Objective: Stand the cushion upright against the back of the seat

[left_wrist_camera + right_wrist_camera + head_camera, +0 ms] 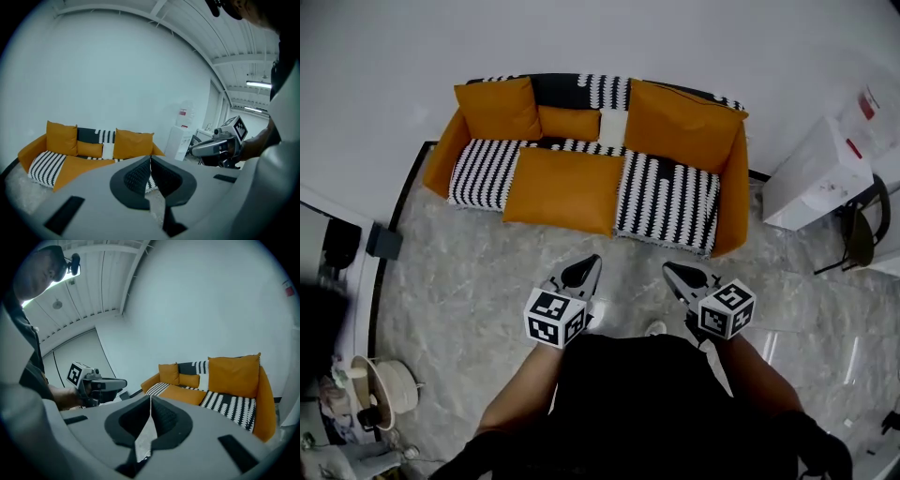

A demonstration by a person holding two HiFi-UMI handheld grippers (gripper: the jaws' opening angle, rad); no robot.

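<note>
While the sofa (727, 202) lies well ahead, its orange cushion (564, 190), flat mid-seat, should be approached squarely; the left gripper (586, 267) and right gripper (675, 274), both closed and empty, must be opened before its near edge is taken.

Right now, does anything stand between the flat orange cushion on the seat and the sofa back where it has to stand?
Yes. A small orange cushion and a small white cushion lean against the sofa back, directly behind the flat cushion. They fill the gap between the left upright cushion and the right upright cushion.
</note>
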